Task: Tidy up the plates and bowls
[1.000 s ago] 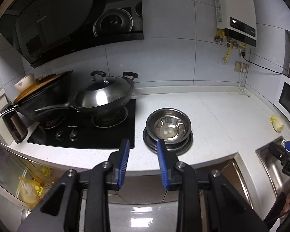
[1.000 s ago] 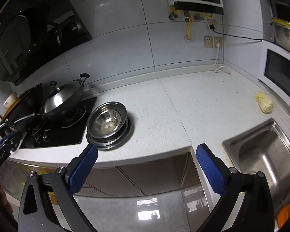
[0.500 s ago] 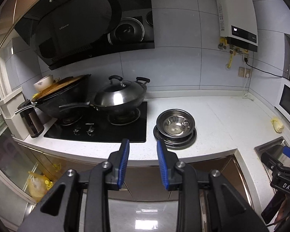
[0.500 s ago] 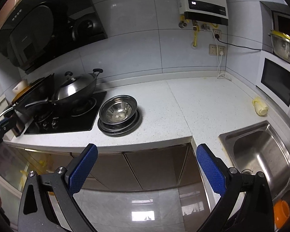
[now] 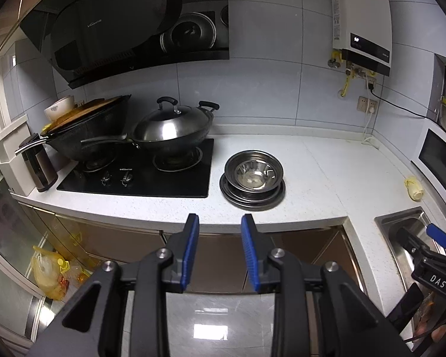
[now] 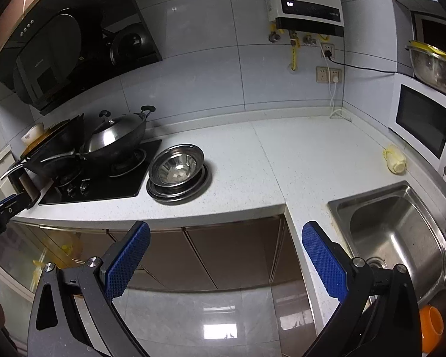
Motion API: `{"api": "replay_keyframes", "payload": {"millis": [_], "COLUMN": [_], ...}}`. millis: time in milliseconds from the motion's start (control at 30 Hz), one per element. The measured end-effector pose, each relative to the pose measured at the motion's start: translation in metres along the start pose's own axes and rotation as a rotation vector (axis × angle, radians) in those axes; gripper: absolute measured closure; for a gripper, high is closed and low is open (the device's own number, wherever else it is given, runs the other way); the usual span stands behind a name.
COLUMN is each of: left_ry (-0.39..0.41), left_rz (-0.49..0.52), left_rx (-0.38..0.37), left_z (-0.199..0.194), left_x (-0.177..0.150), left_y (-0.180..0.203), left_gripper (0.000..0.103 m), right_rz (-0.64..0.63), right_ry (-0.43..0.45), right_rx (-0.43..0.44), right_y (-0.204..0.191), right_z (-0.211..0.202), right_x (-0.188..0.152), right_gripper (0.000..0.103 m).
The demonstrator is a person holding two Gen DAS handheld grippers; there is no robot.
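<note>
Bowls [image 5: 254,172] are sitting nested on a stack of plates [image 5: 252,196], on the counter [image 5: 327,172] just beside the hob's [image 5: 139,175] right edge, touching nothing else. Lidded wok [image 5: 172,128] is sitting on the hob burner nearest the stack. Sink [image 6: 395,232] is lying well apart from the hob, past the counter corner. Left gripper [image 5: 220,250] is hanging off the counter's front edge, in line with the hob's right edge, fingers narrowly apart, pinching nothing. Right gripper [image 6: 223,258] is hanging over the floor, fingers spread wide, gripping nothing.
</note>
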State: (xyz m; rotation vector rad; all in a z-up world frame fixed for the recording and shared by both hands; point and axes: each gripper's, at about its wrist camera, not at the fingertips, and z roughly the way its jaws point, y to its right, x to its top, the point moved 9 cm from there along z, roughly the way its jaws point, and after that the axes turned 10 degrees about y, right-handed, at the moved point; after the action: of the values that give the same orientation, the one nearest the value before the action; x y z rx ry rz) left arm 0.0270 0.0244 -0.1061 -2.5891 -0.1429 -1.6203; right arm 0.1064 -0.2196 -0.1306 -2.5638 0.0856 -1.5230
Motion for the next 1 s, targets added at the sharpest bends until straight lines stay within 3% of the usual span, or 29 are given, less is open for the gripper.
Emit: {"api": "replay_keyframes", "payload": {"millis": [1000], "left_ry": [-0.006], "left_rz": [0.016], "left_rx": [0.002], "left_z": [0.008], "left_x": [-0.002], "left_y": [0.005], "left_gripper": [0.075], "right_rz": [0.033], "right_ry": [-0.01], "right_rx": [-0.009], "right_y": [0.011], "right_z": [0.001], "right_x": [-0.005], "right_gripper": [0.003]}}
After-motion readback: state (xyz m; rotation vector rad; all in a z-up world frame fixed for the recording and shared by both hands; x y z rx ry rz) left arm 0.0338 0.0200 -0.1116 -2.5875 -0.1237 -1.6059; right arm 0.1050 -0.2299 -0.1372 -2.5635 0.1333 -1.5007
